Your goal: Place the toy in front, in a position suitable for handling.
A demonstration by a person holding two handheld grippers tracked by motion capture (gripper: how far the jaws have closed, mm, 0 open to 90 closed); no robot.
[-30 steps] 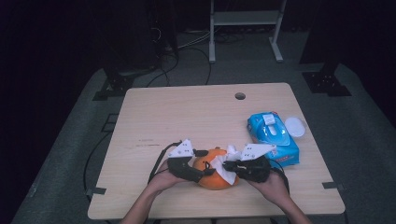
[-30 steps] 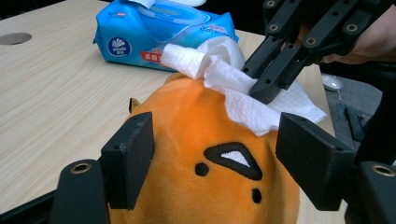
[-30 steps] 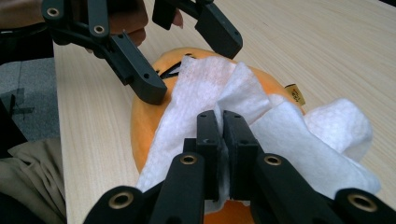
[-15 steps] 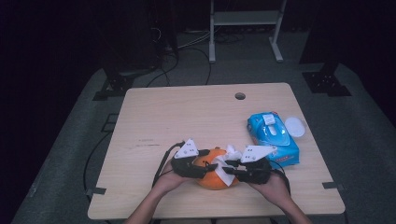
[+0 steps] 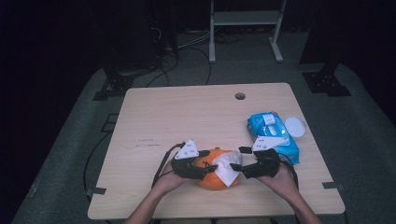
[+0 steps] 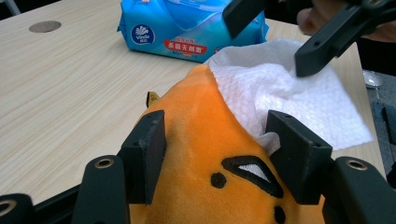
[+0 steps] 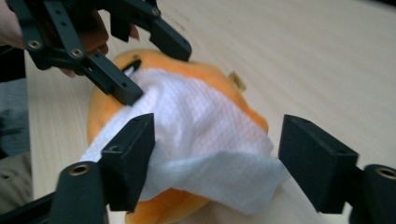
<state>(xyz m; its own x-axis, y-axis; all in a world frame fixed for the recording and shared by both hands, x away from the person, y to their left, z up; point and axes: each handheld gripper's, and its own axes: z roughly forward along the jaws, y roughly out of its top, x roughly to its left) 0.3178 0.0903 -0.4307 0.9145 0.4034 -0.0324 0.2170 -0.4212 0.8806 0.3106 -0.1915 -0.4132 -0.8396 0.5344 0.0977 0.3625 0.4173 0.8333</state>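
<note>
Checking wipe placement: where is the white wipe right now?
In the high view, the white wipe lies draped over the right side of the orange plush toy, near the table's front edge, between both tongs.

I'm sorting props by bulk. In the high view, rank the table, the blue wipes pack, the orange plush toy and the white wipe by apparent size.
1. Table
2. Blue wipes pack and orange plush toy: too alike to rank, with the toy partly covered
3. White wipe

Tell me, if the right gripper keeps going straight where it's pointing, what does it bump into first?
Most likely the white wipe draped over the orange plush toy. The right gripper has just opened its jaws, and the wipe lies right ahead between them, though how close it is is hard to judge.
</note>
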